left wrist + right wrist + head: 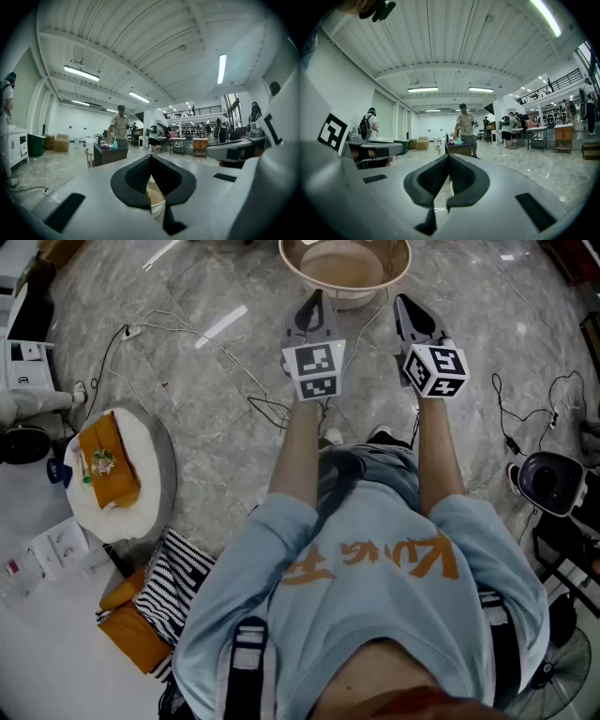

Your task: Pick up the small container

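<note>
Hovering side by side near tan bowl point(345, 266): left gripper point(316, 298), right gripper point(405, 304). Both jaws clenched together, nothing held.

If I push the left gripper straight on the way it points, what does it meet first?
Most likely the near rim of the tan bowl just ahead of the left gripper; height over it is unclear.
</note>
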Action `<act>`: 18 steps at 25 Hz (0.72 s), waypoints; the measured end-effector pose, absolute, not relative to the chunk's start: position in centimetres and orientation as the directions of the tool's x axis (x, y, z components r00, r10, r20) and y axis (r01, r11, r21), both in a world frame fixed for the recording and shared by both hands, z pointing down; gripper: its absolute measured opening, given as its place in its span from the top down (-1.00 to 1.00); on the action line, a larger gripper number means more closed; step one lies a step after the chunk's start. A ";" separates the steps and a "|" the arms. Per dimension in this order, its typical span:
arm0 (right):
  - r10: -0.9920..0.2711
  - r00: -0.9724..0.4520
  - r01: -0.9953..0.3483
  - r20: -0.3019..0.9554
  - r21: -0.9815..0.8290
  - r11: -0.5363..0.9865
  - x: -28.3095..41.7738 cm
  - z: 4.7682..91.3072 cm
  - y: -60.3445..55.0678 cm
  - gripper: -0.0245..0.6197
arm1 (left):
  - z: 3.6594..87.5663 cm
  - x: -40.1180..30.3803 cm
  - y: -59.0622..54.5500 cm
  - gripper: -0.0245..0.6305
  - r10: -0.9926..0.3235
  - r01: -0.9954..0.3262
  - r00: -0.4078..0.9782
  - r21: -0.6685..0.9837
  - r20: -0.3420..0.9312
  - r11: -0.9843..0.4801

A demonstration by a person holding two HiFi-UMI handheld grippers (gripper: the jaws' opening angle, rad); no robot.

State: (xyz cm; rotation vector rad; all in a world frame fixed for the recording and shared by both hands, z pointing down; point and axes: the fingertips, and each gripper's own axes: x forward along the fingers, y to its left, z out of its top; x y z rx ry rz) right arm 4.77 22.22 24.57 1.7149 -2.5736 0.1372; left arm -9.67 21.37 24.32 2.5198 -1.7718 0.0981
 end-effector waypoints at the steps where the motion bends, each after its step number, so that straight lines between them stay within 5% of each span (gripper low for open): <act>1: -0.917 -0.390 -0.921 0.087 -0.045 0.387 4.9 24.6 22.1 0.90 | 24.4 -9.6 21.2 0.85 -0.938 -0.941 0.337 0.014 0.086 -0.337; 18: -0.908 -0.410 -0.883 -0.080 -0.213 0.418 5.9 21.3 23.5 0.89 | 25.5 -15.5 21.8 0.85 -0.970 -0.968 0.226 0.137 0.094 -0.212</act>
